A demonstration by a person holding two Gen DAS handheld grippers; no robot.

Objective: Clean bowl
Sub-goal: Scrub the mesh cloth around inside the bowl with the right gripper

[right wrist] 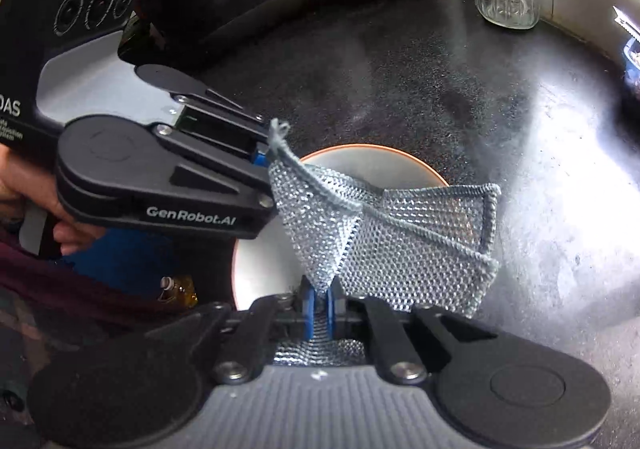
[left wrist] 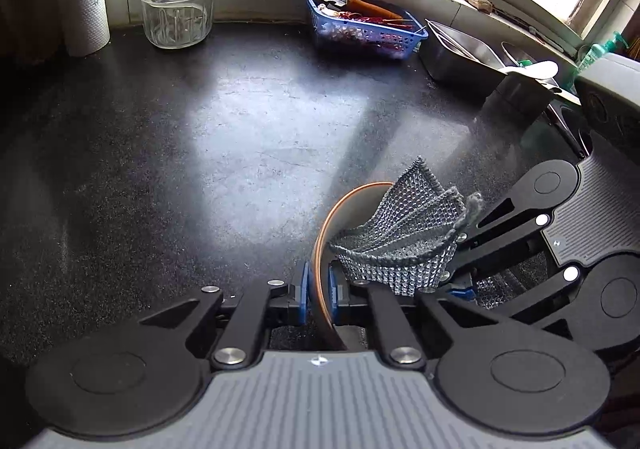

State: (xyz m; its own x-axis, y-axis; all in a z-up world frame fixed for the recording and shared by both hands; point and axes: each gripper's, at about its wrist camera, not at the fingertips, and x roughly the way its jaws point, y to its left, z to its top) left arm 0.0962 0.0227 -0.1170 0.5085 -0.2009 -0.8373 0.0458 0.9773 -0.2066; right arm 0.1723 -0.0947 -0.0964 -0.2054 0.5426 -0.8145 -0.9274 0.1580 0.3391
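Left wrist, fingers [left wrist: 319,295] pinching bowl [left wrist: 320,249] rim (countertop [left wrist: 200,149] open).

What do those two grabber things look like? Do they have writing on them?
Both are mostly black plastic with round discs, silver screws and blue pads on the fingertips. Each has a grey ribbed plate. The left gripper says GenRobot.AI in white letters and has three round holes on its black body. The right gripper looks the same. The person wears a dark red sleeve.
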